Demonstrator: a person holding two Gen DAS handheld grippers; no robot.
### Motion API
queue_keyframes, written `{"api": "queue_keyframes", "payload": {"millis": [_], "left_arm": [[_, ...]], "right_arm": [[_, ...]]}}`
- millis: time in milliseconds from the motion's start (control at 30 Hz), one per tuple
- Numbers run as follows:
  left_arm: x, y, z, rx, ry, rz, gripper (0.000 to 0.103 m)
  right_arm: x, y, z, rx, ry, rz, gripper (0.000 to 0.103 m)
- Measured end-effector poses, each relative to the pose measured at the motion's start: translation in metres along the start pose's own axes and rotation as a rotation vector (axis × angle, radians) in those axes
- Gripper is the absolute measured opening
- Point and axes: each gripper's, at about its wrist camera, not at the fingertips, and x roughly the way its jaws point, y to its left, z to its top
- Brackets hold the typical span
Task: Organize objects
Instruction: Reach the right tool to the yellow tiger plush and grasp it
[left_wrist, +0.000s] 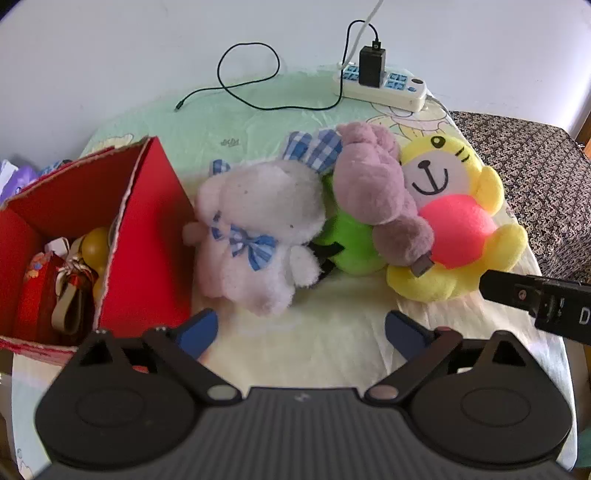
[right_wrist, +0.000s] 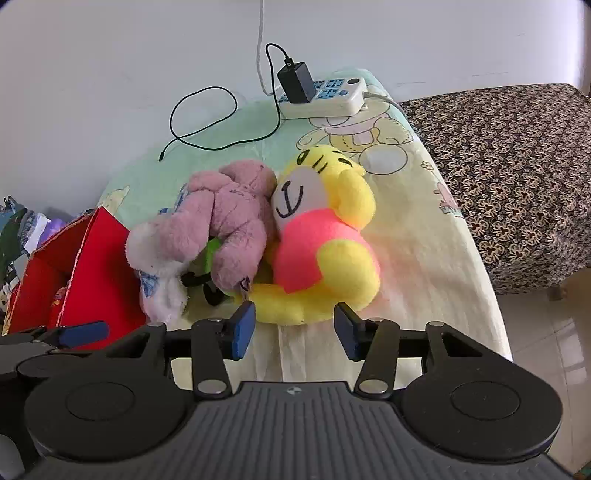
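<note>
Bedsheet (right_wrist: 424, 236), yellow plush (right_wrist: 325, 240) head toward wall

free: bare sheet (left_wrist: 314, 332) before toys | blocked: red box (left_wrist: 147, 236) left, plush pile (left_wrist: 369, 206) ahead

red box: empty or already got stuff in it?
Not empty. The red box is open-topped, and the left wrist view shows a yellow ball and a red patterned pouch inside.

A white letter "D" shows on the black right gripper body (left_wrist: 554, 302). A small faint print on the pale green cartoon-printed sheet (left_wrist: 229, 142) is illegible.
</note>
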Motion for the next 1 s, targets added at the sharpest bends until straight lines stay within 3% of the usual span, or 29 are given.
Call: {"api": "queue_keyframes", "payload": {"millis": [267,533,633,800,1000], "left_arm": [[0.001,0.002,0.008,0.055,-0.019,-0.032,0.088],[0.006,-0.008,0.024,0.044,0.004,-0.231,0.083],[0.012,-0.022,0.023,0.072,0.013,-0.243,0.083],[0.028,-0.035,0.022,0.08,0.068,-0.302,0.084],[0.046,-0.048,0.023,0.104,0.111,-0.316,0.084]], "right_arm": [[0.004,-0.008,0.009,0.039,-0.009,0.013,0.045],[0.016,-0.048,0.033,0.17,-0.068,0.016,0.046],[0.026,-0.056,0.042,0.154,-0.091,0.019,0.058],[0.059,-0.068,0.05,0.191,-0.016,0.089,0.06],[0.088,-0.072,0.052,0.242,0.039,0.187,0.06]]}}
